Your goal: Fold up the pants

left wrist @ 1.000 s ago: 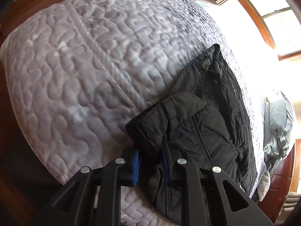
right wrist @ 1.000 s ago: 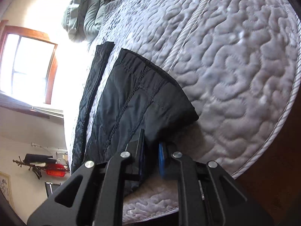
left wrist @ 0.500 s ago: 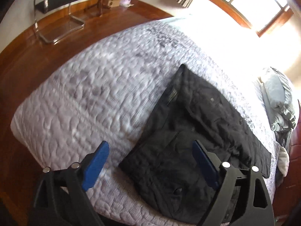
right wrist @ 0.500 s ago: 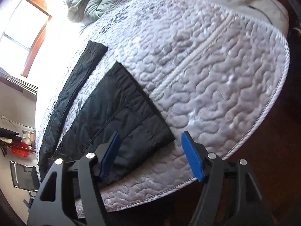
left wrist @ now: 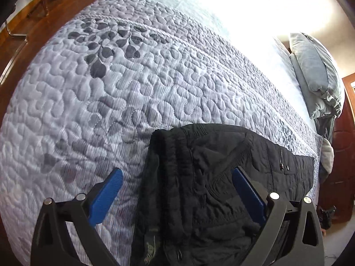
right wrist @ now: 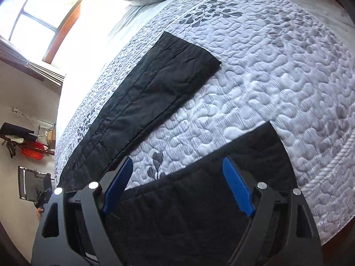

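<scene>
Black quilted pants lie on a grey quilted bedspread. In the left wrist view the bunched waist end with a zipper sits under my left gripper, which is open and empty, its blue pads either side of the waistband edge. In the right wrist view one leg lies flat and stretched out, and the other leg lies nearer, under my right gripper. That gripper is open and empty, just above the near leg.
Grey-green pillows lie at the head of the bed. The bed's edge drops to a wooden floor. A bright window, a shelf with clutter and a chair stand beyond.
A second ago both grippers were shut on the pants; they opened and let go. Both have since dropped closer to the bed, over the fabric.
</scene>
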The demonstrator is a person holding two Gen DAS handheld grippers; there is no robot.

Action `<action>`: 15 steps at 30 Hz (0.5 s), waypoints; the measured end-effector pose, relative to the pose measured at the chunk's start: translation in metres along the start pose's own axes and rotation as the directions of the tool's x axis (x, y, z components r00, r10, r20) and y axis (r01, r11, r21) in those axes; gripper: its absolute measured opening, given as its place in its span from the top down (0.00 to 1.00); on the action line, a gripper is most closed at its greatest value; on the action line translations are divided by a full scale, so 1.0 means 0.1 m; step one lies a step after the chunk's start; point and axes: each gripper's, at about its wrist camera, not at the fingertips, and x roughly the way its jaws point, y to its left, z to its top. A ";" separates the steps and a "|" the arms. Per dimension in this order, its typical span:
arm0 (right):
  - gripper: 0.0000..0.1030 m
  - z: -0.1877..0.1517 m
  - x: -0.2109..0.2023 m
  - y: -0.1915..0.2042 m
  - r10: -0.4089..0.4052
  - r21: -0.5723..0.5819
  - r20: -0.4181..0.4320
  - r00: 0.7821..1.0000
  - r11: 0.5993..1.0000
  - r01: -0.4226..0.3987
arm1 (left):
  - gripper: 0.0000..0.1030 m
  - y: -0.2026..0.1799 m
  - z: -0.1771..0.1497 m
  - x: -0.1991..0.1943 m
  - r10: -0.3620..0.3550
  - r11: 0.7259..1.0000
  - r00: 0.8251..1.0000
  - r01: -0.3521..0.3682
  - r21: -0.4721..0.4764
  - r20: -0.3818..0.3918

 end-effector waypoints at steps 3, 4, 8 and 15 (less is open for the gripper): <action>0.19 0.22 0.22 0.20 -0.016 -0.046 -0.018 1.000 0.999 0.015 | 0.04 0.03 0.08 0.26 0.012 1.000 0.999 -0.011 0.022 -0.046; 0.19 0.31 0.27 0.26 -0.010 -0.060 -0.023 1.000 0.998 0.009 | 0.04 0.02 0.10 0.31 0.006 1.000 0.999 -0.005 0.031 -0.052; 0.16 0.80 0.42 0.48 0.022 -0.119 -0.035 0.999 0.993 -0.026 | 0.40 0.01 0.12 0.34 -0.010 0.999 0.999 0.013 0.052 -0.053; 0.14 1.78 0.60 0.57 -0.002 -0.180 -0.037 0.999 0.984 -0.004 | 0.67 0.02 0.14 0.33 -0.028 0.999 0.997 0.030 0.029 -0.077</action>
